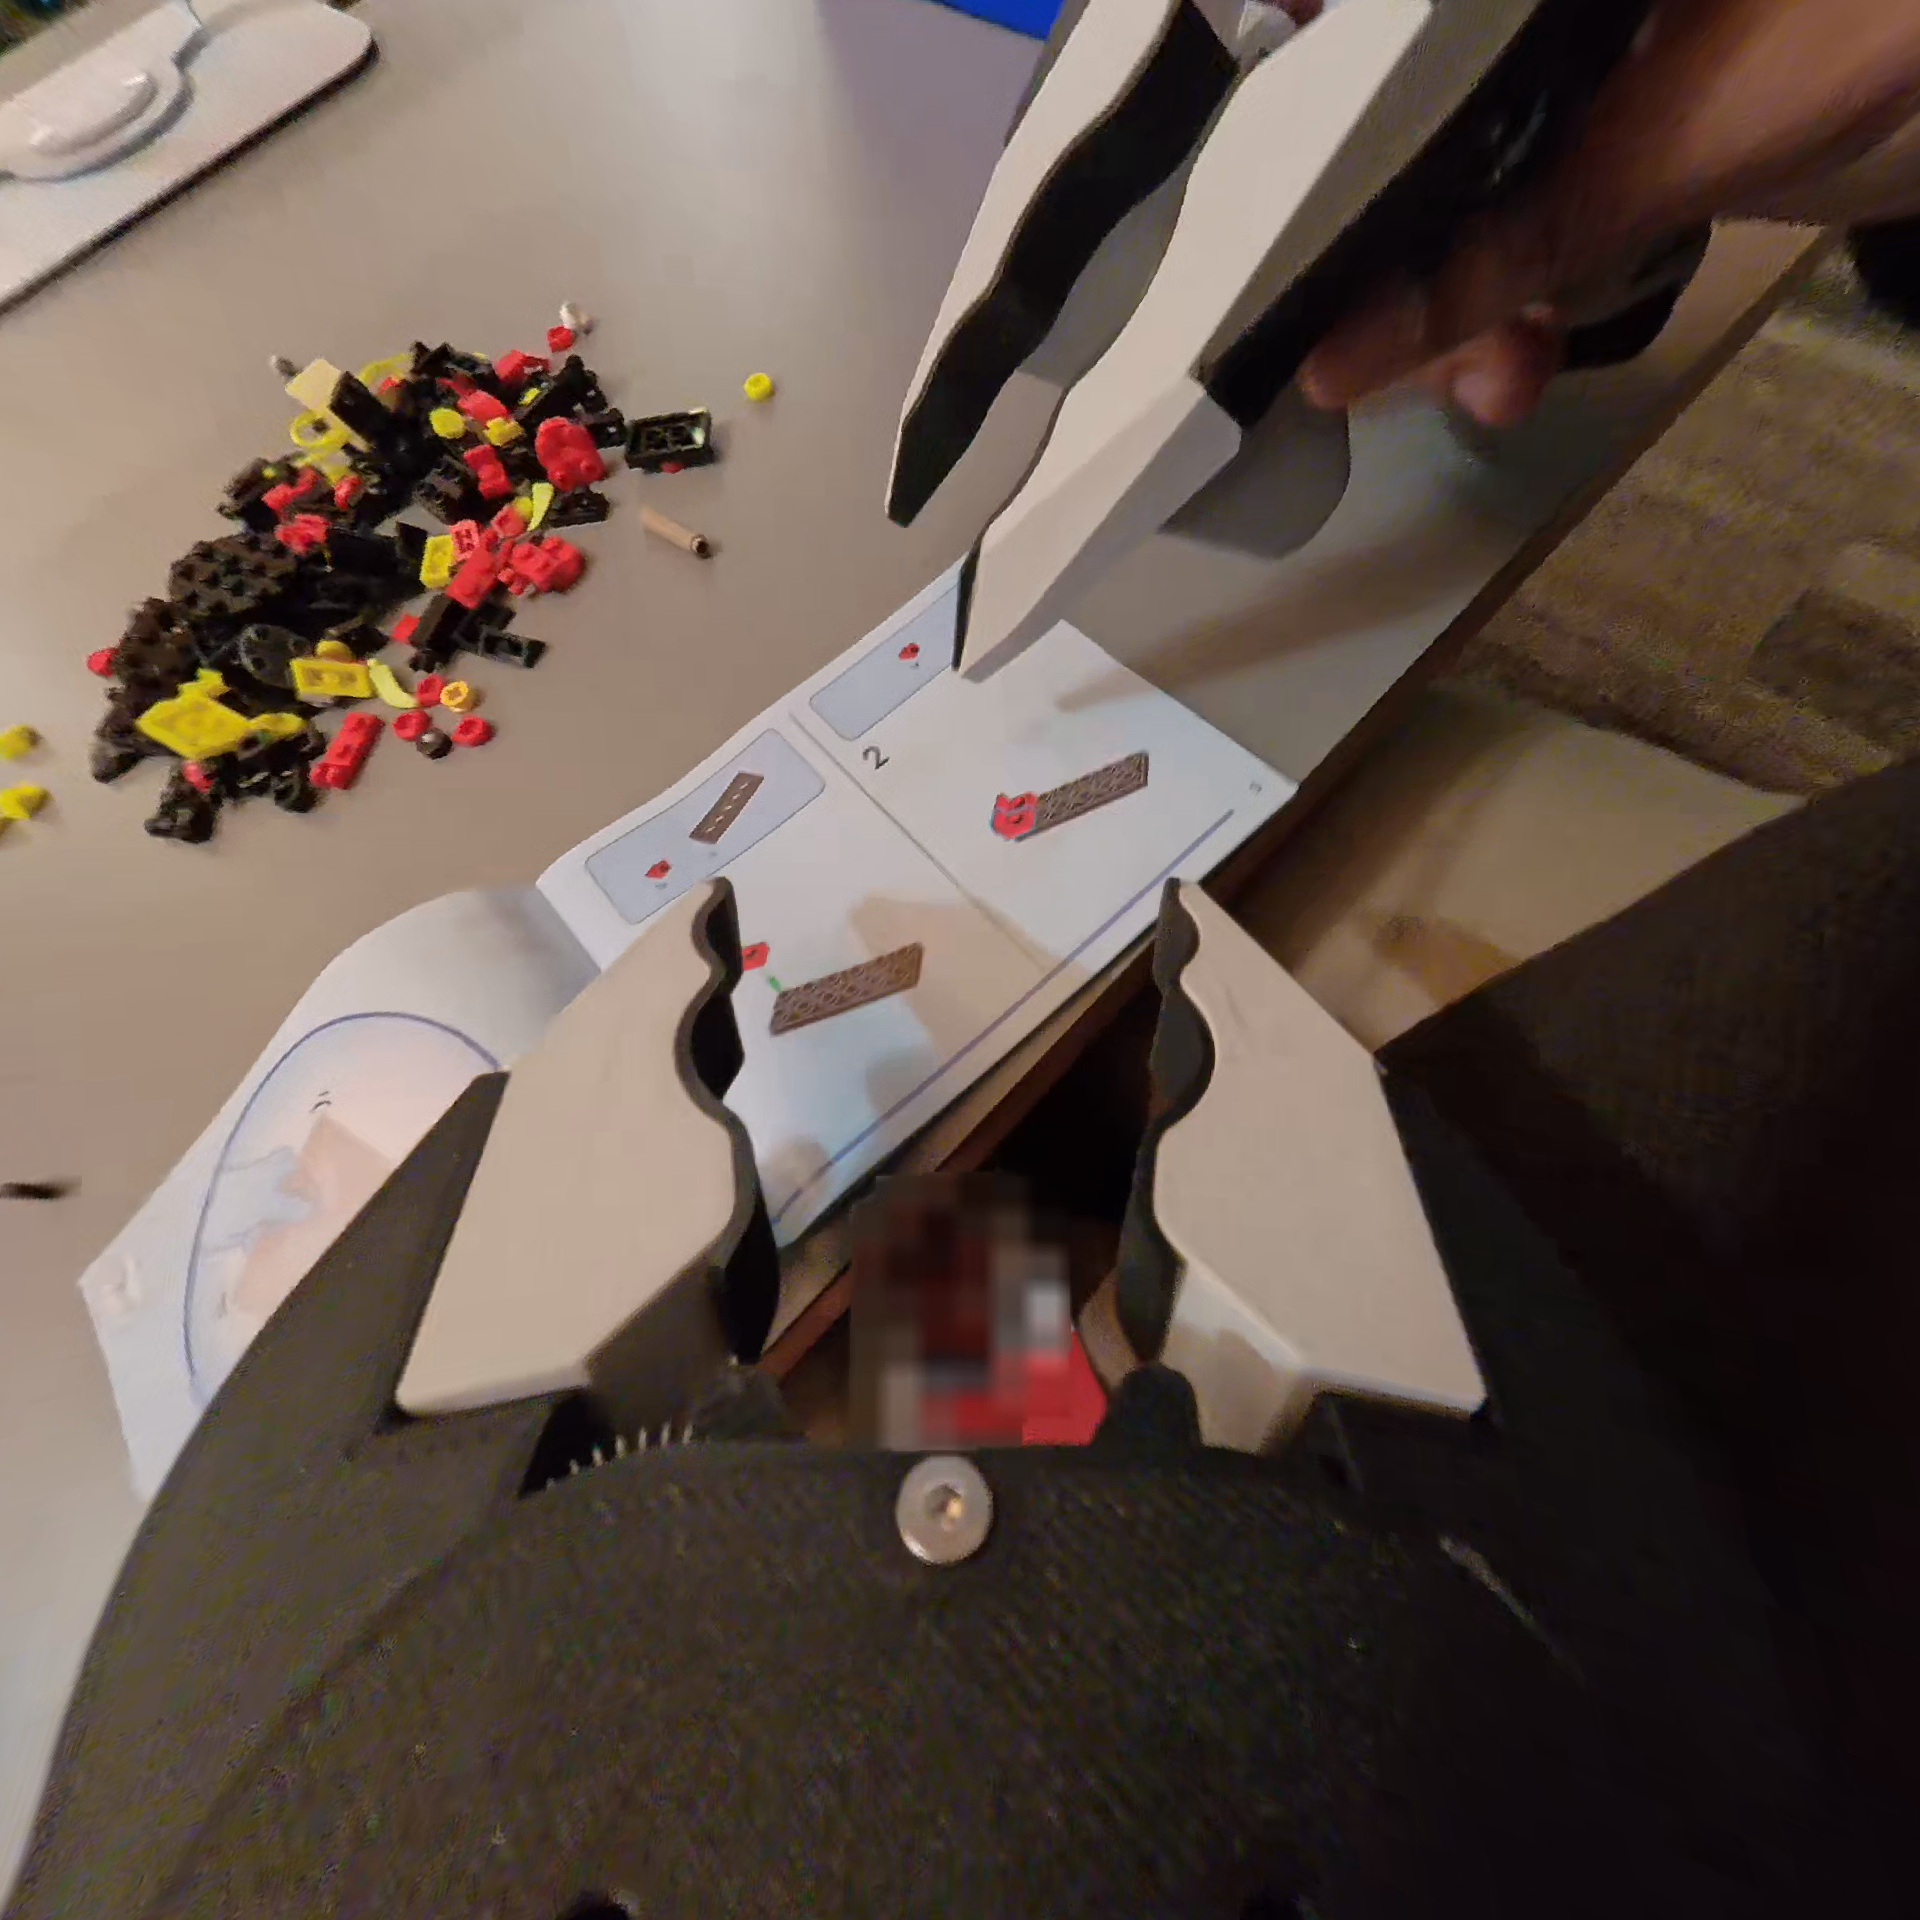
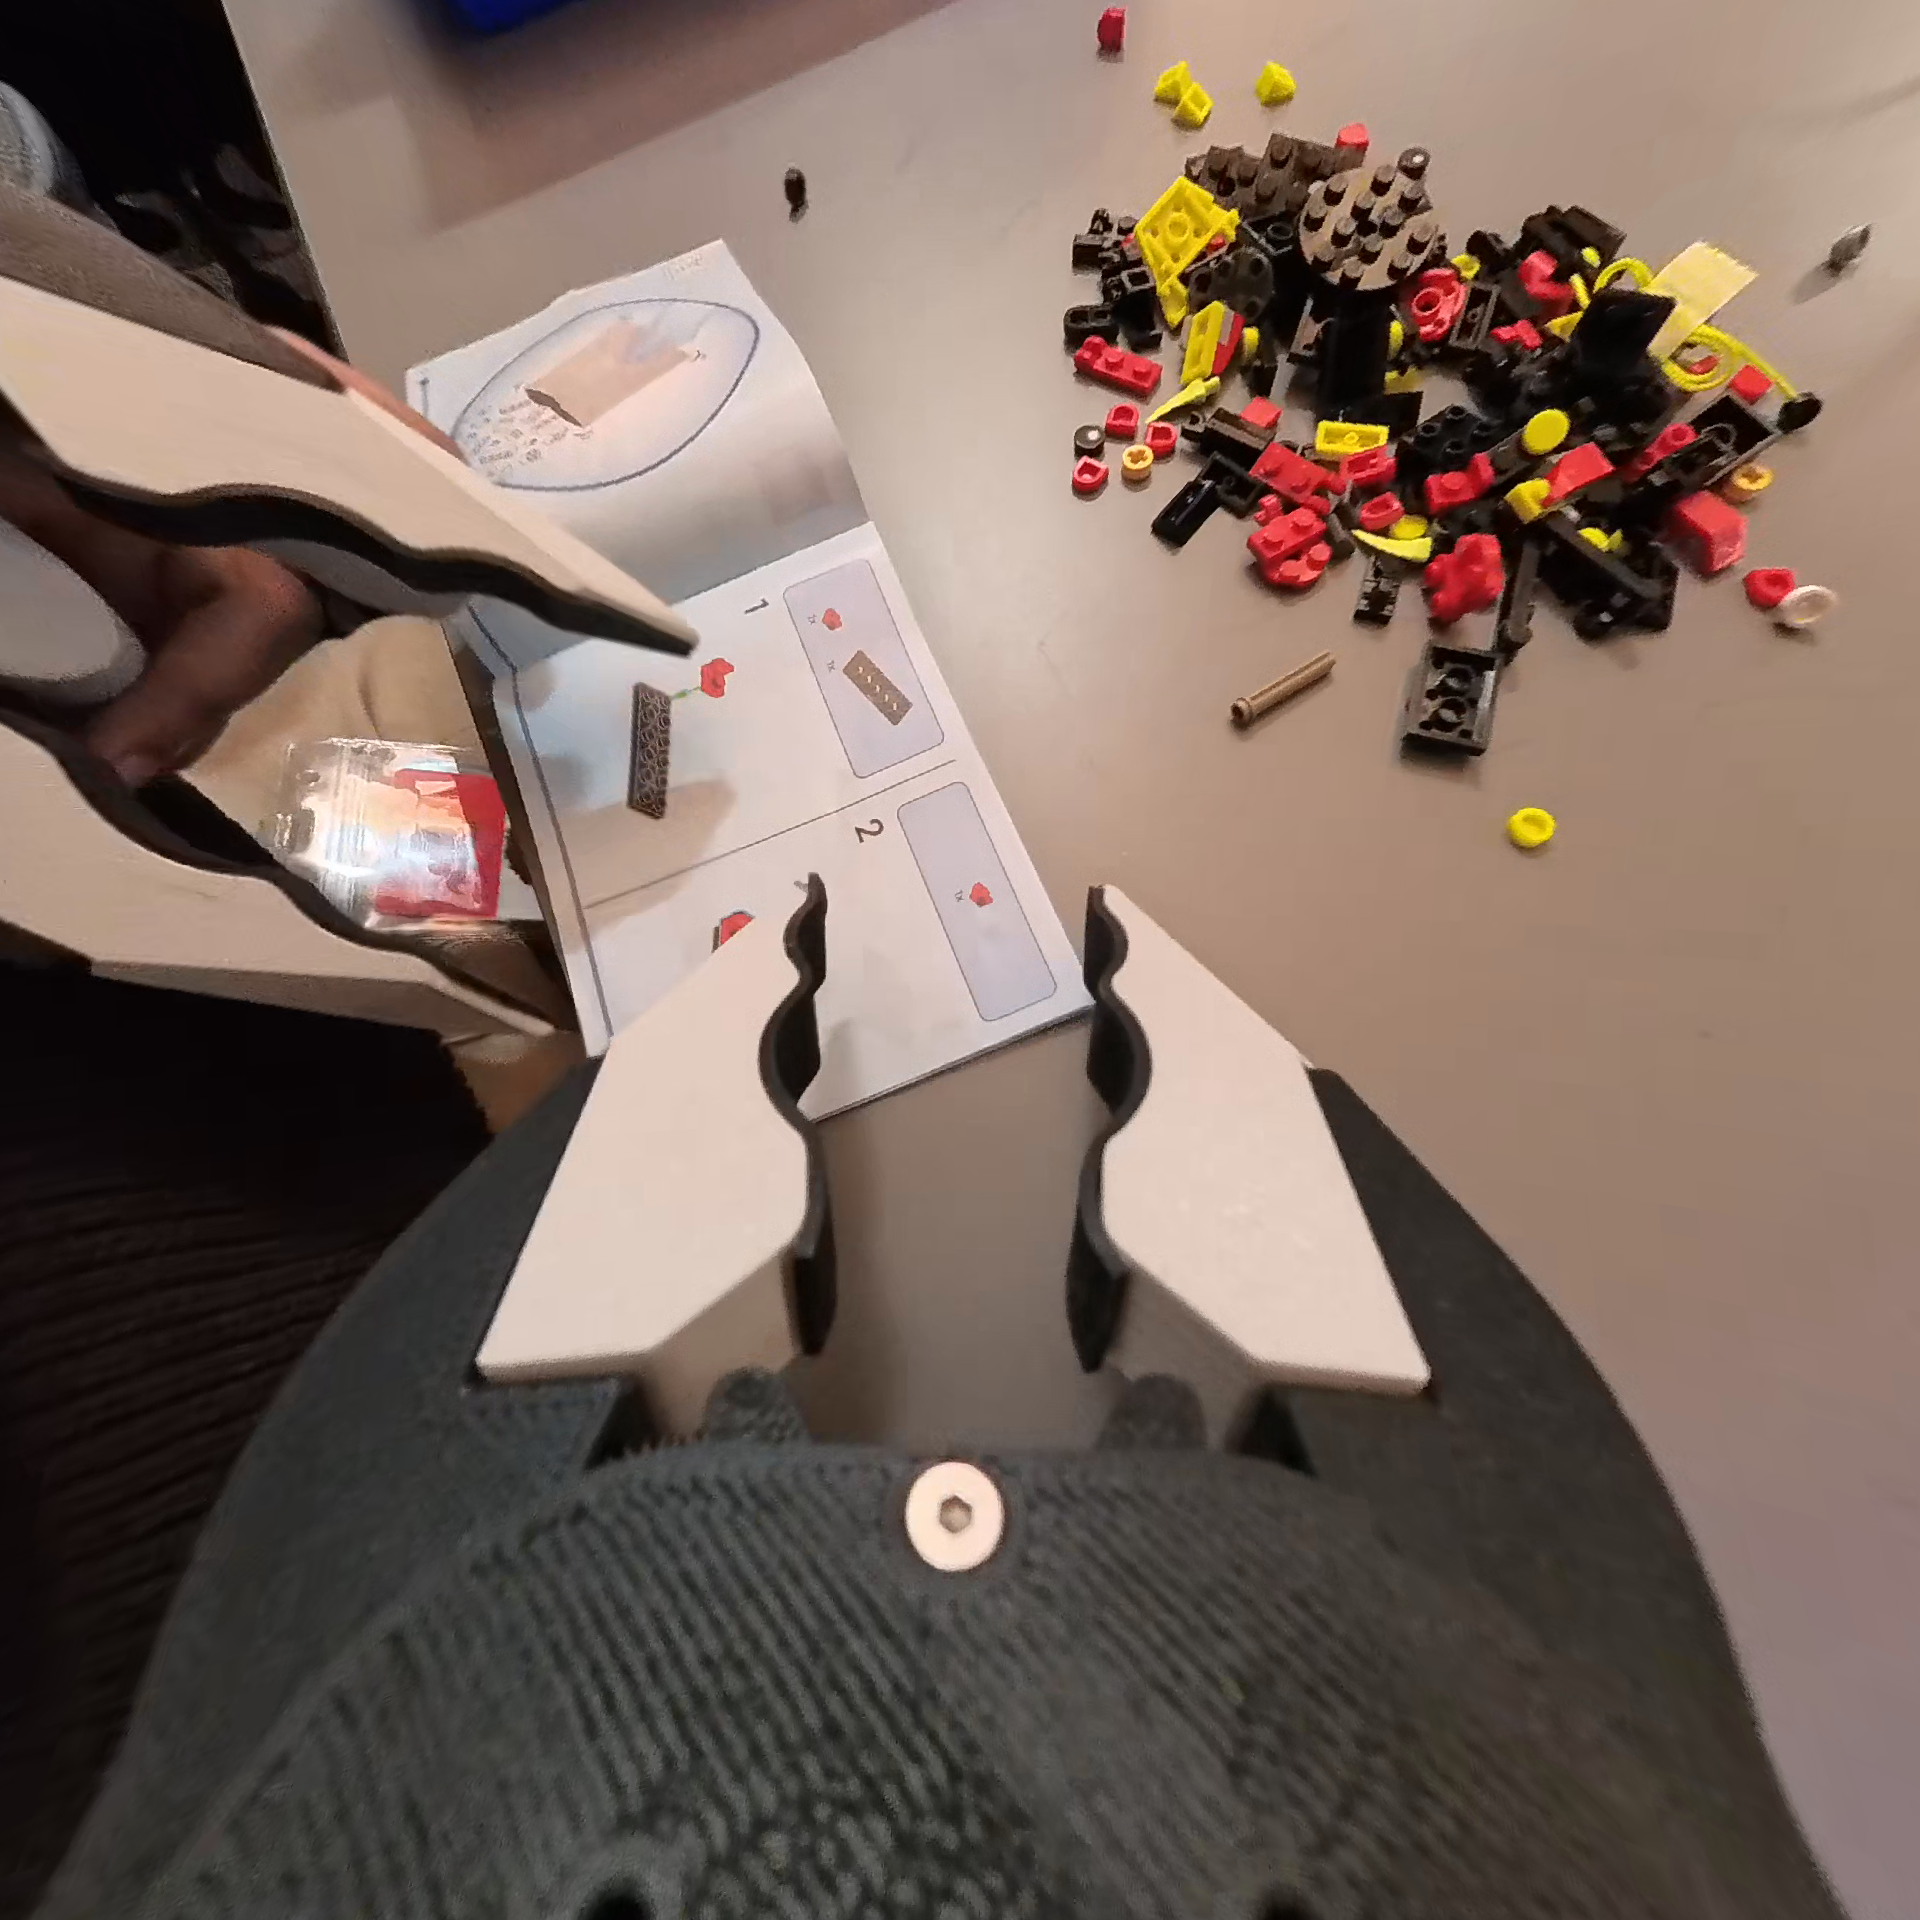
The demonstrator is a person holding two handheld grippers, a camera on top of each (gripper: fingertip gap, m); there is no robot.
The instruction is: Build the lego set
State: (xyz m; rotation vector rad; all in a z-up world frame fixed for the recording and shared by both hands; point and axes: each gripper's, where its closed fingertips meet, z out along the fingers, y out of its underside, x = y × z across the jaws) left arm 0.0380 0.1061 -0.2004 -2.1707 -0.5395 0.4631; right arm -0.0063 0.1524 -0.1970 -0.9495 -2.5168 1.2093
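Wavy-edged grey claws [image 2: 951,914] gape — glossy studded bricks [image 2: 1434,416] heaped.

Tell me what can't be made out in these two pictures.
- Instruction booklet: right wrist view, the right gripper covers its second-step drawing.
- Brick pile: left wrist view, small parts overlap, too small to count.
- Clear bag: right wrist view, glare and the left gripper hide its contents.
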